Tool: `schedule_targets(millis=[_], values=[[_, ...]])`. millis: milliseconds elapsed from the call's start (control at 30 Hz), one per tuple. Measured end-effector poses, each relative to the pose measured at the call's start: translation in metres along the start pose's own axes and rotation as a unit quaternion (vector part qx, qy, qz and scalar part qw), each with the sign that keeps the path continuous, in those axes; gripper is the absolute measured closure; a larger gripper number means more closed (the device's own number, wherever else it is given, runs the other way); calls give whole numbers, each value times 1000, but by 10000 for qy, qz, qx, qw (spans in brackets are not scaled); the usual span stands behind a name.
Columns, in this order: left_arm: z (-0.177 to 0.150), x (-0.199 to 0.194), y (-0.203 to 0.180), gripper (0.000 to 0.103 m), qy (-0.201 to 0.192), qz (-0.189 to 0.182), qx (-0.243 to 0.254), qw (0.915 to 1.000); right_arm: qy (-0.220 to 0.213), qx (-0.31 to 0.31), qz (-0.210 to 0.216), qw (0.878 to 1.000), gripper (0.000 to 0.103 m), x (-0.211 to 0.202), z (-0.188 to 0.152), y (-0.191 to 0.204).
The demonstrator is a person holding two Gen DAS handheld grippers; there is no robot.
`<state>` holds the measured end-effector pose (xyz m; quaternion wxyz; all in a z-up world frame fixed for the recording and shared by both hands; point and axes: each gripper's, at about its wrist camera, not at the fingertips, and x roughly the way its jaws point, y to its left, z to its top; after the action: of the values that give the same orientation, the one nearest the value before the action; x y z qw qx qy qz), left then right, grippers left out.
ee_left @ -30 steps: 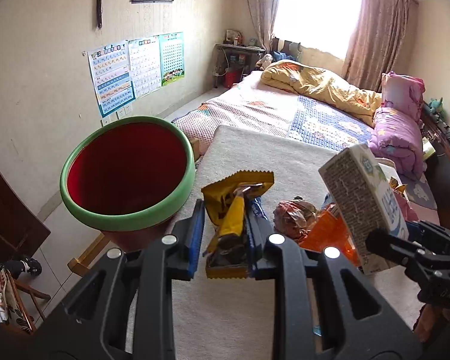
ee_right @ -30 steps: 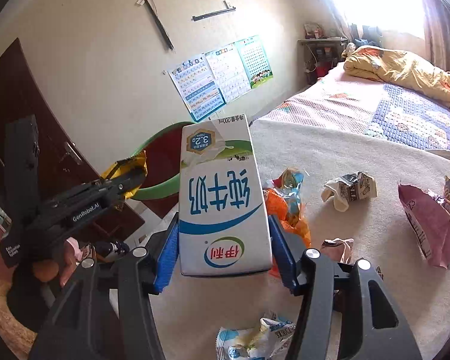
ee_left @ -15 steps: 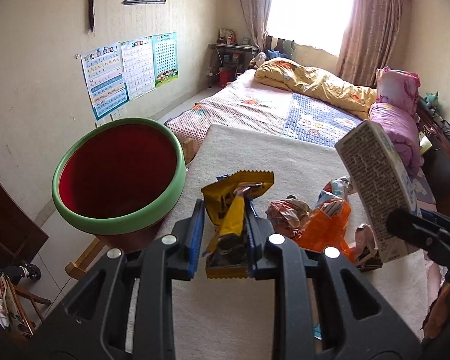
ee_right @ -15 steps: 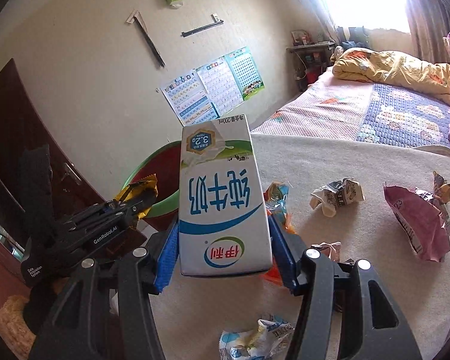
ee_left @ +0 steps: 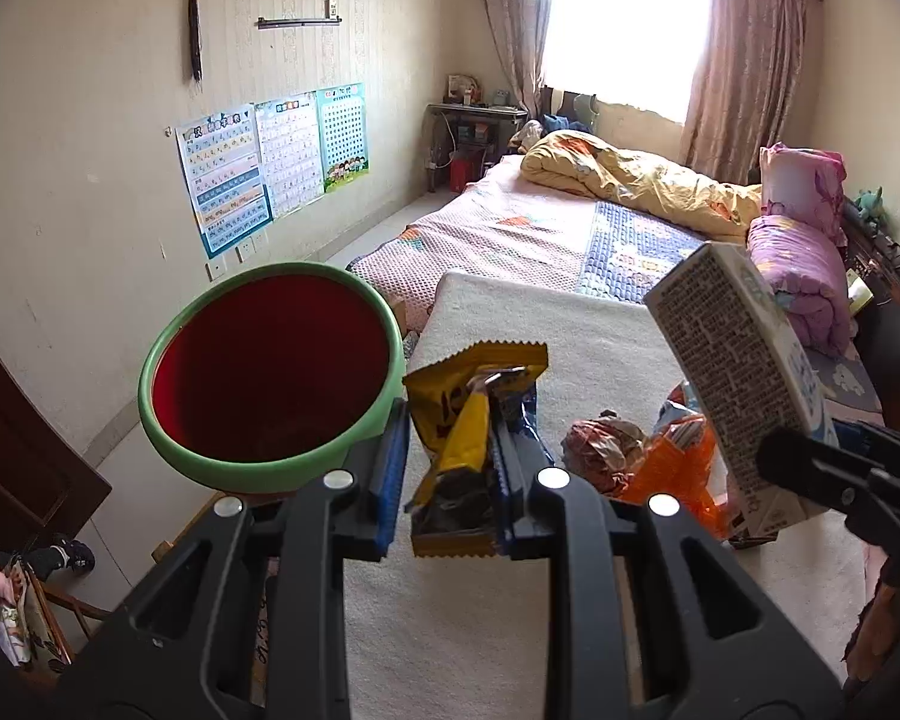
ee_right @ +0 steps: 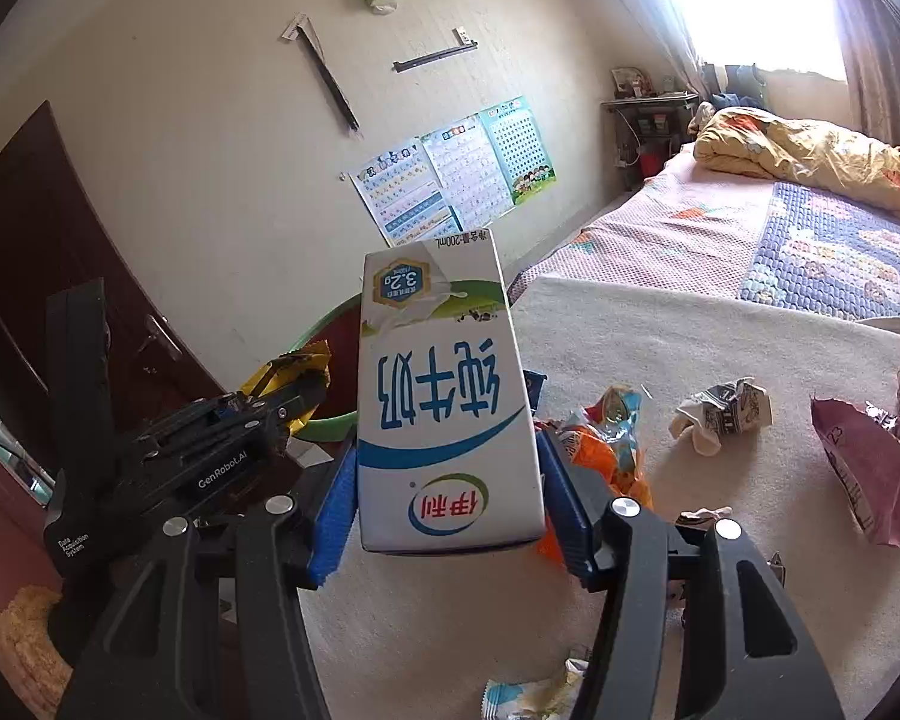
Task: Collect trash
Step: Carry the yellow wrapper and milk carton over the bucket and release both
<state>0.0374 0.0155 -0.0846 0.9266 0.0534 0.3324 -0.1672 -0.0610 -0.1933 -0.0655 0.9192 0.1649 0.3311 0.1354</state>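
My left gripper (ee_left: 450, 456) is shut on a yellow snack wrapper (ee_left: 462, 414), held above the table edge just right of the green-rimmed red bin (ee_left: 270, 372). My right gripper (ee_right: 444, 480) is shut on a white milk carton (ee_right: 444, 396), held upside down above the table; the carton also shows in the left wrist view (ee_left: 738, 384). The bin (ee_right: 324, 426) is partly hidden behind the carton. The left gripper (ee_right: 282, 396) shows at the left of the right wrist view.
A cream-covered table (ee_right: 720, 348) carries an orange wrapper (ee_right: 612, 450), a crumpled carton (ee_right: 720, 414), a pink bag (ee_right: 870, 474) and a small packet (ee_right: 528, 696). A bed (ee_left: 570, 222) lies beyond. A dark door (ee_right: 30, 276) is at the left.
Both grippers have risen a little with their loads. The bin now sits closer to the left gripper, and the carton stands higher at the right of the left wrist view.
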Motion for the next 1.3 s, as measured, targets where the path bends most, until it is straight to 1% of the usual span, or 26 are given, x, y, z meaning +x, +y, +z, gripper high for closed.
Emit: schedule_targets(millis=[300,533,700,933,1067,1200,1300], values=[[12,-1,20,79,-177,12,61,9998,-73,-137,-185,9997,48,18,12,18],[25,4,50,79,-279,113,52,9995,-237,-348,-340,9985,48,35,32,40],[31,7,73,79,-338,156,14,9993,-311,-385,-419,9979,48,48,42,52],[29,19,99,79,-205,112,14,9997,-294,-315,-439,9981,49,69,45,68],[34,25,111,79,-183,66,52,9998,-265,-300,-492,9980,49,80,47,75],[36,36,120,79,-108,-59,63,9999,-182,-354,-597,9974,50,94,45,81],[39,40,125,79,-116,-148,89,9998,-170,-285,-642,9974,50,95,40,82]])
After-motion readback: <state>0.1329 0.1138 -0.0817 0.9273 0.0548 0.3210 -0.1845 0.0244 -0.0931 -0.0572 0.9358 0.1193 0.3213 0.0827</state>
